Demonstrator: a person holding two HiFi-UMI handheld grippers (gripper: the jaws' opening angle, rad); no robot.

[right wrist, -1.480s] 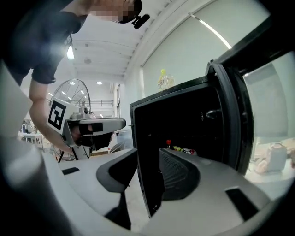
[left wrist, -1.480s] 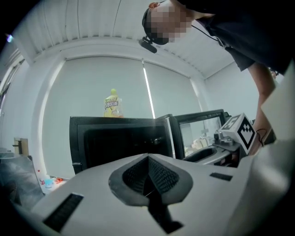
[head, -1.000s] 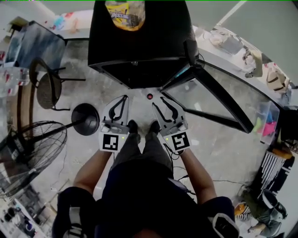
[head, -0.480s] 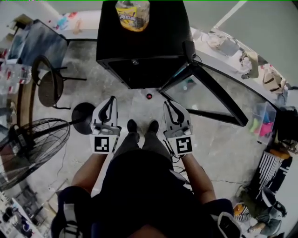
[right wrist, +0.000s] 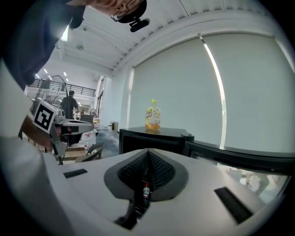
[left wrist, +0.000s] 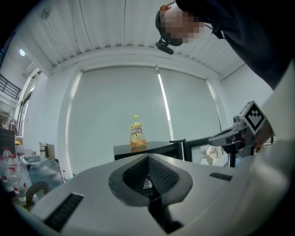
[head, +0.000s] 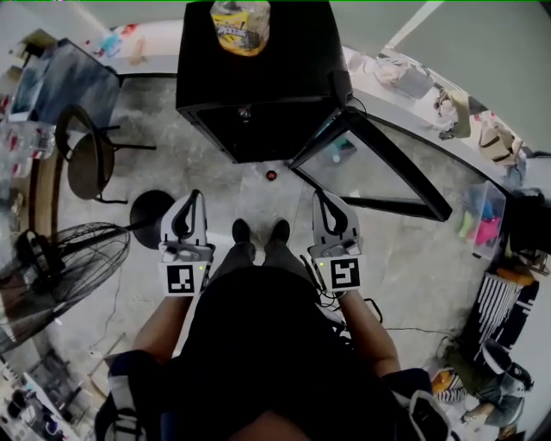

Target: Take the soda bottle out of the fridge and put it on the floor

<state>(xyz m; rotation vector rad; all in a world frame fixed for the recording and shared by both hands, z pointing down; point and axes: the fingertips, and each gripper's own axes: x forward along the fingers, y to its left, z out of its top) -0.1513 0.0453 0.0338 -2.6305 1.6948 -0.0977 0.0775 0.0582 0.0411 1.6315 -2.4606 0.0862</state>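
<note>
Nearest the body, the left gripper and right gripper have drawn back from the fridge to either side of the person's shoes. Both claws, which stood apart a second ago, are now pressed together with nothing in them. Just ahead, the soda bottle stands alone on the floor, well clear of both claws and in front of the fridge, whose door hangs open. The task looks finished. A yellow bottle sits untouched on the fridge top.
</note>
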